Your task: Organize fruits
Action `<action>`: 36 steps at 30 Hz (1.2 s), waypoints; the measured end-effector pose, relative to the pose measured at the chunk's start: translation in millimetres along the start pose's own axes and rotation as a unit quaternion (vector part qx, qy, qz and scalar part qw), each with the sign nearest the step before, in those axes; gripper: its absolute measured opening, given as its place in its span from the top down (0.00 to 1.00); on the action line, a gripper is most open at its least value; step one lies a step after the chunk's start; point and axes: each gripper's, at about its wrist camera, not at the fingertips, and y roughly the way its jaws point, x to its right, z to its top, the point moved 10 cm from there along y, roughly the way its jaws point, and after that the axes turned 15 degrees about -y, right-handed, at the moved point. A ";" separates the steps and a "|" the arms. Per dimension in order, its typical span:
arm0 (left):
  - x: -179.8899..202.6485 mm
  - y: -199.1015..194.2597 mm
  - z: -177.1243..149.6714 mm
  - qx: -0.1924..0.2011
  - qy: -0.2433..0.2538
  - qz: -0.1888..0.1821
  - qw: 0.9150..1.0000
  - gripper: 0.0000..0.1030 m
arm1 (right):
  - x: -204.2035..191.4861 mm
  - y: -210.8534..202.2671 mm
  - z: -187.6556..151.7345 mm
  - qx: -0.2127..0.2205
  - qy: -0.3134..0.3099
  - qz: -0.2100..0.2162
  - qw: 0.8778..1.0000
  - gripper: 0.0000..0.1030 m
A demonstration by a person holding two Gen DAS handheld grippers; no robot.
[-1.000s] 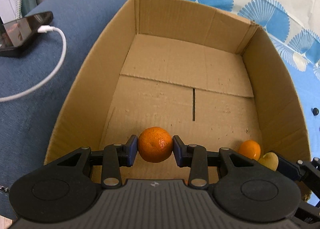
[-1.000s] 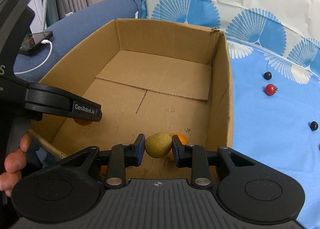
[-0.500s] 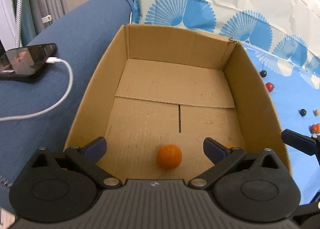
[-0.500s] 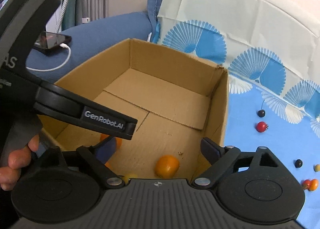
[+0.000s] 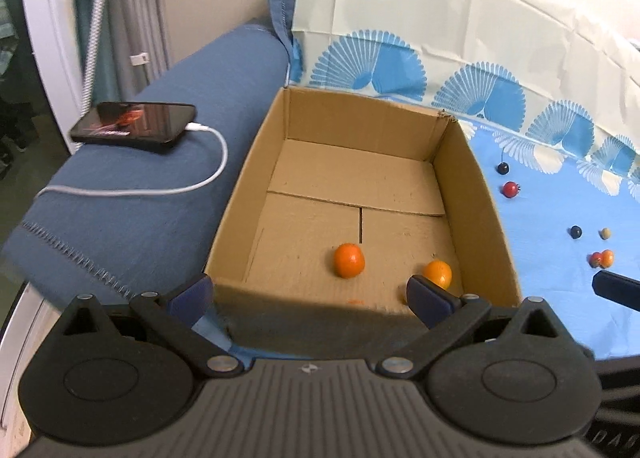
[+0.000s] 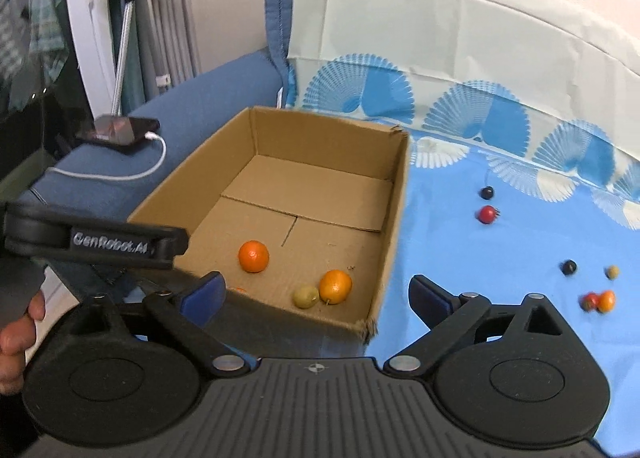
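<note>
With the left gripper spread wide and empty and the right gripper opening on nothing, the small round red fruit on the blue cloth could be knocked rolling by a careless approach.

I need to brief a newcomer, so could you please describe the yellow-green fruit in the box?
Find the cardboard box beside the blue cloth. In its near right corner, the yellow-green fruit touches an orange; it is smaller and duller.
</note>
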 end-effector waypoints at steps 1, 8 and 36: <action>-0.8 -7.1 -3.8 0.001 -0.003 -0.001 1.000 0.00 | -0.5 -7.2 -0.9 0.005 0.001 -0.004 1.000 0.05; -0.6 -49.3 -21.2 0.032 0.000 -0.002 0.999 0.00 | 3.5 -56.8 -5.5 0.051 0.018 -0.028 0.998 0.04; 5.2 -91.6 -29.9 0.072 0.015 -0.011 0.997 0.00 | -6.3 -100.9 -10.5 0.097 0.018 -0.036 0.994 0.01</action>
